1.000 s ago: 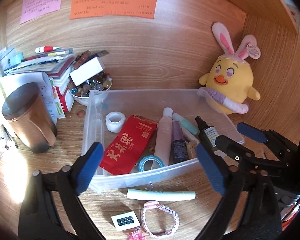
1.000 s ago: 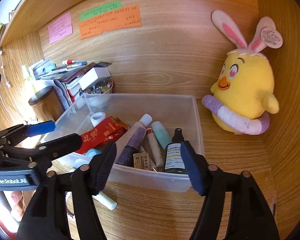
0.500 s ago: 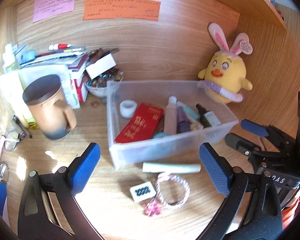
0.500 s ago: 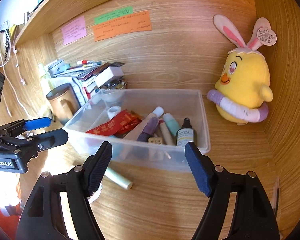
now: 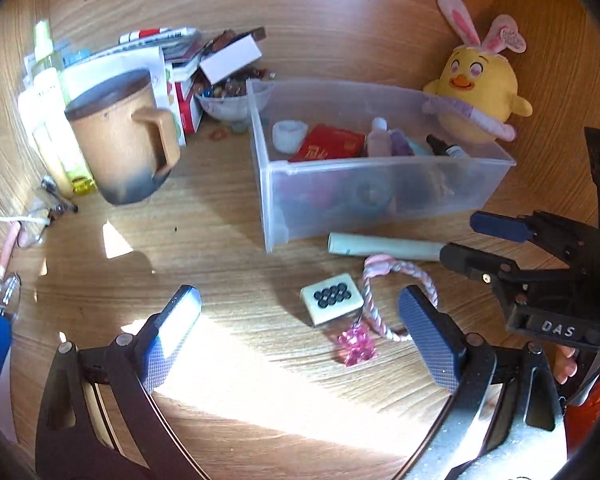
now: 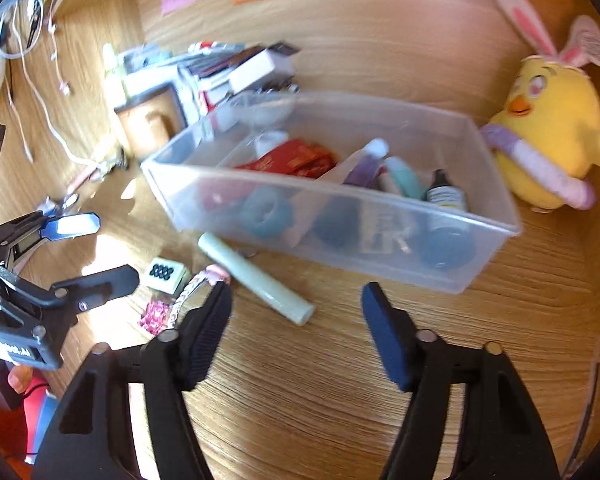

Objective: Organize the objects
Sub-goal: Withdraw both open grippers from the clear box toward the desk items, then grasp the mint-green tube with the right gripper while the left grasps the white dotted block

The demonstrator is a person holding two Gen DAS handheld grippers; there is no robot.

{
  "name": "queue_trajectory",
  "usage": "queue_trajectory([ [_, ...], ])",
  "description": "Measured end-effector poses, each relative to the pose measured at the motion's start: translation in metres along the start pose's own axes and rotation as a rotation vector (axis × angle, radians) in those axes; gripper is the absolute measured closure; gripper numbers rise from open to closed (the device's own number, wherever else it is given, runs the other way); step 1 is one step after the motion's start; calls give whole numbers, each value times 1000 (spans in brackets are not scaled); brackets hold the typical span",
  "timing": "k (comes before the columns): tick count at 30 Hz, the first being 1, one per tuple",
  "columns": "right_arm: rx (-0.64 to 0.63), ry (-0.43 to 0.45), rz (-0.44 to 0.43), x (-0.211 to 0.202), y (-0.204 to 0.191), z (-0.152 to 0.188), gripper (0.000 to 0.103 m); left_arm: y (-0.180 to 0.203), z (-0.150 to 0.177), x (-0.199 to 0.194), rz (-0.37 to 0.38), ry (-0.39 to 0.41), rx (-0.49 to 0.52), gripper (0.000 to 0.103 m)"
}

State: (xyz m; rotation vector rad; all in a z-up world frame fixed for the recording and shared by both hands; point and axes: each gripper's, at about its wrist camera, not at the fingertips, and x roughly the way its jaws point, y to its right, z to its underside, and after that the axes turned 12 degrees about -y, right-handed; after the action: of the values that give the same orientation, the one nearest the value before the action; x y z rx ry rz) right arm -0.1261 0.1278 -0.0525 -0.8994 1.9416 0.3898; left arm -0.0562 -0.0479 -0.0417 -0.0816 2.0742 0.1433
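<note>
Sitting on the wood-grain desk (image 5: 228,240), a translucent plastic bin (image 5: 380,196) with frosted walls holds a glossy red packet (image 5: 328,144), a white tape roll (image 5: 288,133), slim bottles and a dark dropper bottle (image 5: 446,148). Just in front of the bin lies a pale green cylindrical tube (image 5: 384,245); at its 6 o'clock are a square white tile with black dots (image 5: 332,298), a braided pink-and-white cord bracelet (image 5: 396,280) and a faceted pink charm (image 5: 356,344).

The left gripper (image 5: 300,340) hangs above bare desk with its ridged blue pads wide apart and nothing between them. The right gripper (image 6: 296,332) stands above the desk at the tube's 5 o'clock, its jaws closing with nothing between them; its left pad overlaps the bracelet (image 6: 196,288) in the picture.

A fuzzy yellow plush chick (image 5: 480,84) with pink rabbit ears sits at the bin's 2 o'clock. A matte brown ceramic mug (image 5: 120,136) stands at its 9 o'clock.

Only the left wrist view shows the mug sharply and a bowl of beads (image 5: 228,100) behind it. Only the right wrist view shows white cables (image 6: 32,80) at 10 o'clock, and the round ends of things through the bin's front wall (image 6: 340,232).
</note>
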Motion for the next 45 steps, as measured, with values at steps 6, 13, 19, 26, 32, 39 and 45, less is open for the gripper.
queue_trajectory([
  [6, -49, -67, -10, 25, -6, -12, 71, -4, 9, 6, 25, -23, 0, 3],
  [13, -71, -87, -35, 32, -8, -19, 73, -4, 10, 11, 33, -38, 10, 22],
  [19, -117, -90, 1, 23, -10, -7, 80, 1, 10, 17, 44, -54, 18, 25],
  [26, -100, -116, 24, 9, 3, 23, 84, 1, 4, 25, 54, -89, -2, 41],
  [32, -78, -121, -6, -4, 7, 35, 84, 4, 3, 27, 81, -101, -2, 42],
  [39, -82, -113, -17, 8, 3, 15, 84, 12, 0, 29, 77, -96, 17, 54],
  [45, -75, -104, -20, 18, -1, 8, 84, 10, -5, 31, 87, -88, 7, 62],
])
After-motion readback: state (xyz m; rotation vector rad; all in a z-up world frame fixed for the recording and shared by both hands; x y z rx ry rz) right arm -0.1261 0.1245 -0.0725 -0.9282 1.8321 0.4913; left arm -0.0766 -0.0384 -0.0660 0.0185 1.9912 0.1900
